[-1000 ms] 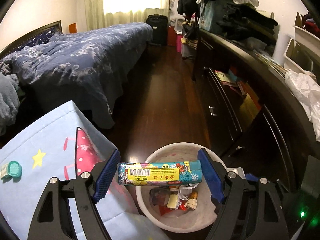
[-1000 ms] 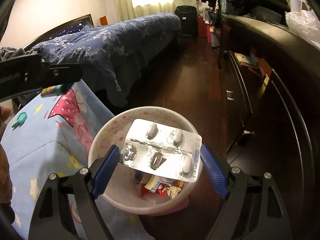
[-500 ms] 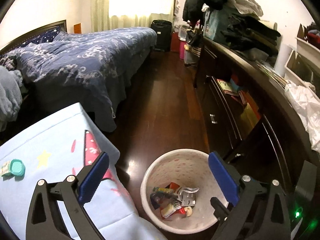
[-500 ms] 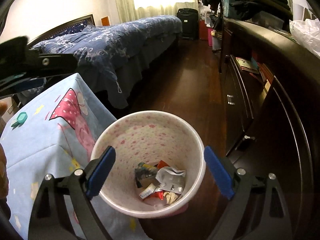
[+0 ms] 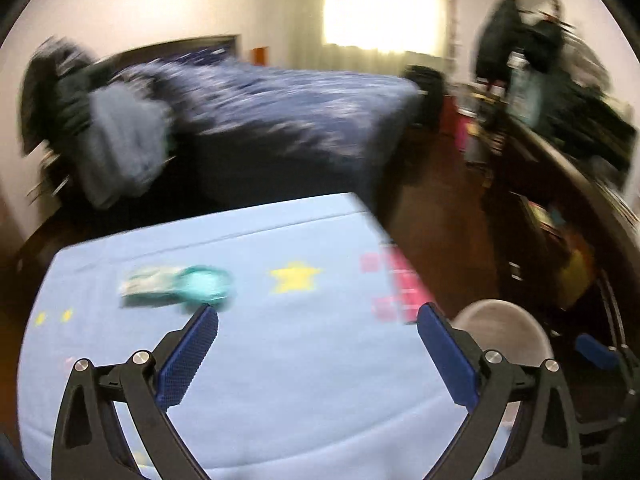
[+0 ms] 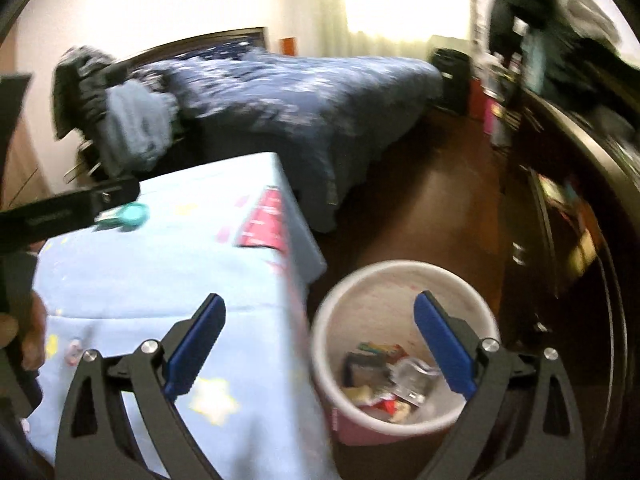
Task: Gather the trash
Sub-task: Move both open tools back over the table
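A small teal trash item (image 5: 180,286) lies on the light blue tablecloth (image 5: 300,380), blurred, just beyond my left gripper's left fingertip. My left gripper (image 5: 318,310) hangs wide open and empty over the cloth. The white bin (image 6: 404,266) stands on the floor beside the table and holds wrappers and a blister pack (image 6: 392,380). My right gripper (image 6: 320,300) straddles the table edge and the bin's rim, its jaws still opening with nothing between them. The same teal trash item (image 6: 130,214) shows in the right wrist view, next to the left gripper's body (image 6: 68,212).
A bed with a dark blue quilt (image 5: 280,112) lies beyond the table. A dark dresser (image 6: 580,220) piled with clothes runs along the right. Brown wooden floor (image 6: 432,208) lies between them. A person's hand (image 6: 28,340) is at the left edge.
The printed tube and the blister pack left both grippers and now lie in the bin. Both grippers opened wide and swung left from above the bin toward the table.
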Demonstrator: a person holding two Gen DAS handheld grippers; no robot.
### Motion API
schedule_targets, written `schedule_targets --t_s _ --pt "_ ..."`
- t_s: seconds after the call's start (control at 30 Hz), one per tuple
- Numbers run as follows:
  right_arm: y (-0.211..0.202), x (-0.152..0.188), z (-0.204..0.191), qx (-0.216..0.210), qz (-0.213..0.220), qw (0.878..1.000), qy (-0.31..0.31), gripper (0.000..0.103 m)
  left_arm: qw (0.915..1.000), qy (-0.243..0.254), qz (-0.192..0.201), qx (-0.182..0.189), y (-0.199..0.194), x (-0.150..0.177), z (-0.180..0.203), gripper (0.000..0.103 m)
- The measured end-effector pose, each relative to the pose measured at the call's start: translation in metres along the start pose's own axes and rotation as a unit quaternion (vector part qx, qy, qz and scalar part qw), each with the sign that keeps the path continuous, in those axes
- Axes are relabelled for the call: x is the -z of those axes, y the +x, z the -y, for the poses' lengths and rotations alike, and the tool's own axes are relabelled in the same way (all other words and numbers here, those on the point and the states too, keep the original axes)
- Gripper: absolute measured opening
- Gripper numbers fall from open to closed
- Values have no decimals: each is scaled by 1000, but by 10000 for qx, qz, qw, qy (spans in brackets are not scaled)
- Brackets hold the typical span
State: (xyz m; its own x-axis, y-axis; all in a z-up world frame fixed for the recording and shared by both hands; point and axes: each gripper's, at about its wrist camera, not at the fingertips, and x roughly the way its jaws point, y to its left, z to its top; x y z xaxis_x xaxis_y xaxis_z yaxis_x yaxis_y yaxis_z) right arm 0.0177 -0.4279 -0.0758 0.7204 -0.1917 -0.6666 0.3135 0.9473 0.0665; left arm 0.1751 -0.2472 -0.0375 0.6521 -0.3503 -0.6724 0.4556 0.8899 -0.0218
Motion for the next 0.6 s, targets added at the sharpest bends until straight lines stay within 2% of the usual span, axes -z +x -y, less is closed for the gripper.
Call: schedule_targets --t_s 0.17,0.33,0.43,0.6 --pt "12 -19 -60 -217 -6 9983 -540 96 9973 -488 -77 -550 16 0 -76 99" --pt "37 -39 -110 -495 -131 9951 -847 96 9914 -828 -248 -988 39 1 -131 99" --pt "56 -48 -133 -598 -252 9935 -936 96 9877 -987 -336 -1168 52 1 -156 99" --pt "86 -58 -159 -712 -486 9915 -971 96 9847 -1007 -486 -1333 72 -1 -178 99"
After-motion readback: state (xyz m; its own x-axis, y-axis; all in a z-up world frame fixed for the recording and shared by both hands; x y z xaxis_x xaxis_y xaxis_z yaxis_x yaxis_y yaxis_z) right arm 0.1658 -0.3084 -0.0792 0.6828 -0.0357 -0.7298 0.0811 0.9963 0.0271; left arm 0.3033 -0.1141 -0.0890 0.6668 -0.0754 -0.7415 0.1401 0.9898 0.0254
